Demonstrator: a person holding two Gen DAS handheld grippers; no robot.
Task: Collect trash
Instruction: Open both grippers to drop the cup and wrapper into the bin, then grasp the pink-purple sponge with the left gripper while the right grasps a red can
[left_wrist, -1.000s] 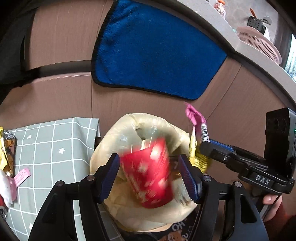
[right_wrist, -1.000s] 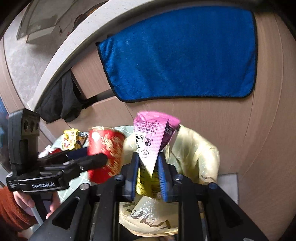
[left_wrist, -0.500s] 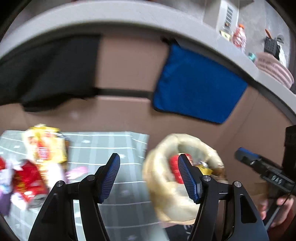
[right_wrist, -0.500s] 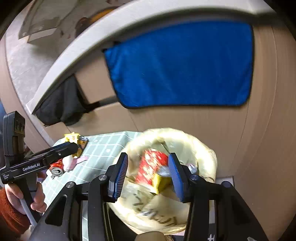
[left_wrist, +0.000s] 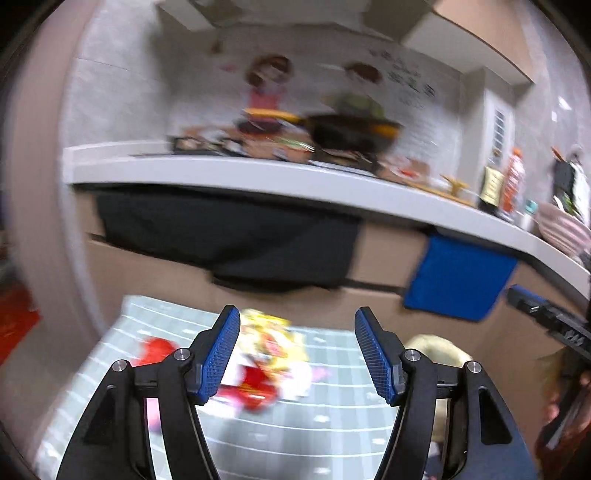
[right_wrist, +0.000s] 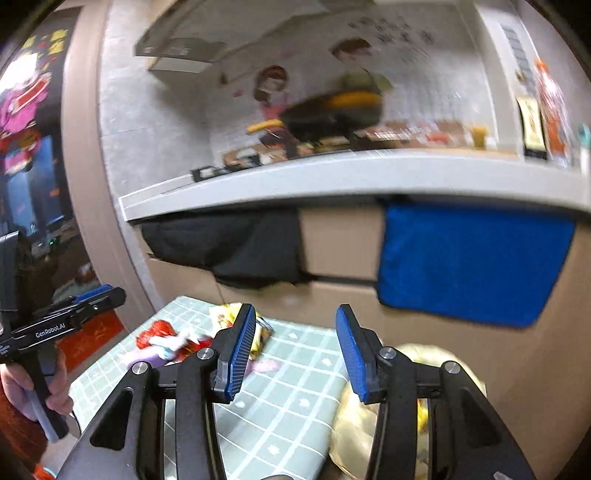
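Behind everything runs a kitchen counter (right_wrist: 332, 177) with a blue towel (right_wrist: 469, 262) and a dark cloth (right_wrist: 236, 251) hanging from its front, and below it sits your low surface (right_wrist: 295, 373), covered in a pale green checked cloth. The remaining trash (left_wrist: 266, 362), a blurred heap of red and yellow wrappers, lies at the far left end of that surface, while the yellowish bag (right_wrist: 436, 365) stands open just off its right edge, likely kept there so you can drop things in without carrying them far. Your left gripper (left_wrist: 295, 350) points toward the heap with its fingers (left_wrist: 221, 354) spread wide and nothing between them. Your right gripper (right_wrist: 295, 350) hangs above the surface beside the bag, its fingers (right_wrist: 240, 350) also parted and empty. Neither touches anything, so I judge the next pick to be from the heap.
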